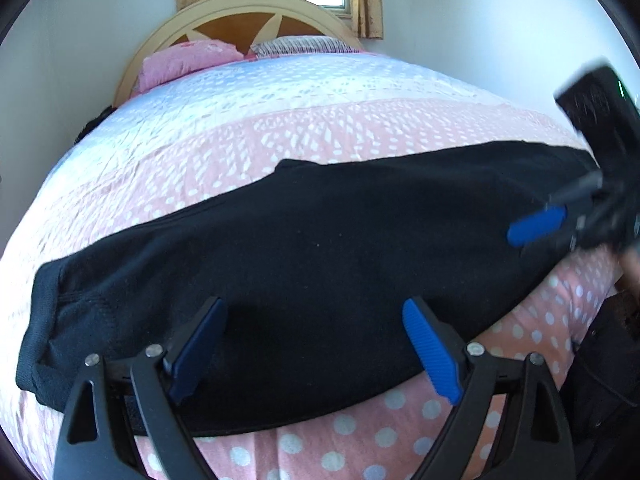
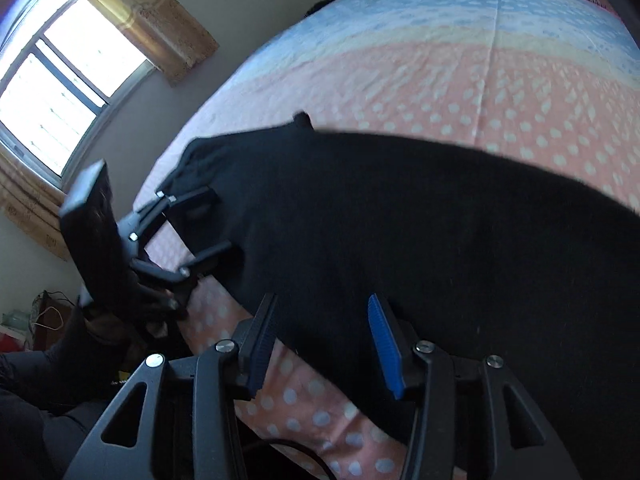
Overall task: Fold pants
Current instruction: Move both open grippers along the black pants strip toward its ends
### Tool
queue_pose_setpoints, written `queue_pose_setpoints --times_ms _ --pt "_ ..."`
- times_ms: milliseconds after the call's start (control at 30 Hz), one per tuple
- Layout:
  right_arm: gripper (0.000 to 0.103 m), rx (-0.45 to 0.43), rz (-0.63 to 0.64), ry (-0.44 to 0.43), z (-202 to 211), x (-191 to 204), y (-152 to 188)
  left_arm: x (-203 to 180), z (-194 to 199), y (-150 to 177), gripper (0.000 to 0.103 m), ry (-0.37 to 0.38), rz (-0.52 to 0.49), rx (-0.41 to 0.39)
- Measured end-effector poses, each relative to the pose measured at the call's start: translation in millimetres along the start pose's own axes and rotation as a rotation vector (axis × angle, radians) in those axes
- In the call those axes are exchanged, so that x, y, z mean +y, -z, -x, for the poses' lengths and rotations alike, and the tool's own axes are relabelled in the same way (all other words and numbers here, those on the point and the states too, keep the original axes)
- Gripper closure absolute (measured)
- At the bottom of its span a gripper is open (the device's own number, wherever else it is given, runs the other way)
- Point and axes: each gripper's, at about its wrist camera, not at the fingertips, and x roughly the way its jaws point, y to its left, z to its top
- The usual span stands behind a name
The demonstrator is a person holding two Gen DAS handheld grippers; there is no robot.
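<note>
From your left wrist, the left gripper has its jaws spread wide over the black pants, which lie flat across the bed beneath and beyond both pads, nothing pinched.

From your right wrist, the right gripper has its jaws partly spread and empty; the pants' near edge runs between them.

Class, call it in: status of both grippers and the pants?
Left gripper open, right gripper open, both empty. Black fabric pants flat across polka-dot bedspread. Nothing obstructing.
</note>
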Motion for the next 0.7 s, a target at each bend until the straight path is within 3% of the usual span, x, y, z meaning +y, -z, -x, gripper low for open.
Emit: queue_pose_setpoints --times_ms 167,267,467,567,700 --pt "0.055 -0.127 -0.026 -0.018 34.8 -6.8 10.0 -14.4 13.7 -5.8 0.01 0.015 -0.004 -0.019" --pt "0.055 -0.225 -0.086 0.028 74.6 -30.6 19.9 -28.1 17.1 -13.3 0.01 0.028 -0.04 -0.041" --pt "0.055 -0.378 -0.315 0.244 164.1 -118.1 55.6 -45.8 6.7 -28.4 0.01 0.057 -0.079 -0.035" --pt "0.055 -0.411 -0.448 0.389 197.2 -160.4 78.7 -56.8 1.1 -29.9 0.01 0.062 -0.109 -0.021" --pt "0.055 -0.428 -0.566 0.474 214.1 -207.0 104.3 -67.3 -10.6 -26.3 0.01 0.067 -0.145 0.028"
